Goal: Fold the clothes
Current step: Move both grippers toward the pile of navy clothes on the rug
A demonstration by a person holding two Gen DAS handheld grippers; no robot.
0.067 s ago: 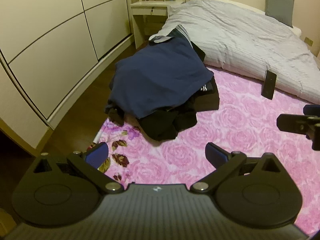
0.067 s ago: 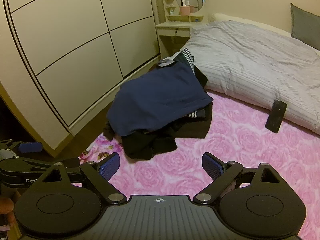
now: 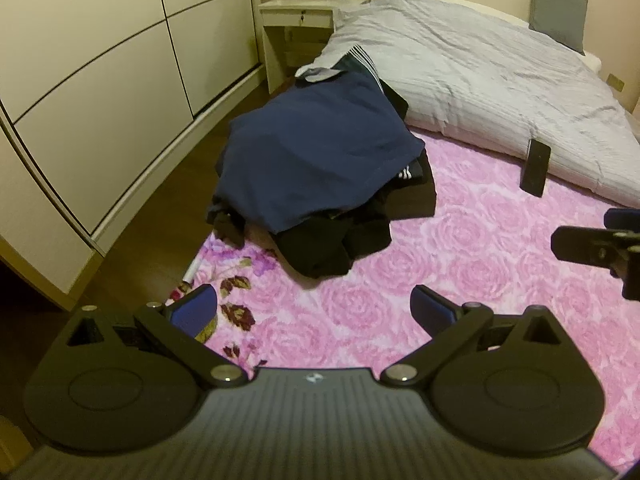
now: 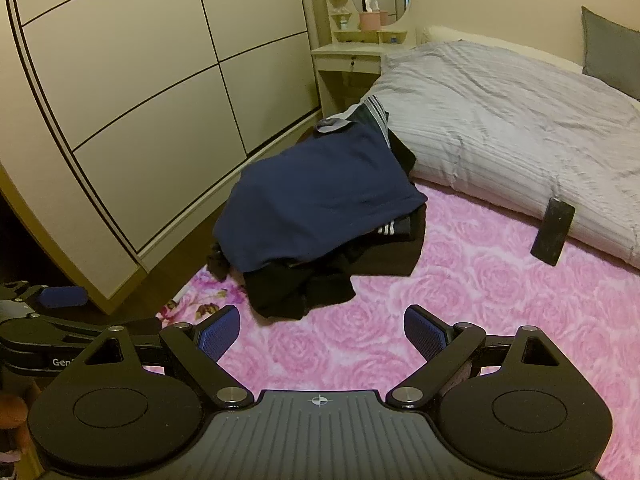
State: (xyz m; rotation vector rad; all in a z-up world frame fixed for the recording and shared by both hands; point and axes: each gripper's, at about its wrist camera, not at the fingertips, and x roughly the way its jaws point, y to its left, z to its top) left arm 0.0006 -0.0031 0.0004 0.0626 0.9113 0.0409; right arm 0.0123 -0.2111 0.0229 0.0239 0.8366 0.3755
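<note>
- Nothing has visibly shifted since the earlier frame; your grippers hover as before.
- Left gripper (image 3: 314, 306): fingers spread, holding nothing.
- Right gripper (image 4: 322, 330): fingers spread, holding nothing.
- Clothes pile (image 3: 316, 168), navy over black, lies on the pink blanket (image 3: 460, 264) beside the grey duvet (image 3: 480, 80).

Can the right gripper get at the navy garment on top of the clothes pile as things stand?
Probably yes. The right gripper is open and empty, pointed at the navy garment, which lies uncovered on top of the pile. Only bare pink blanket lies between them; the phone sits off to the side.
</note>
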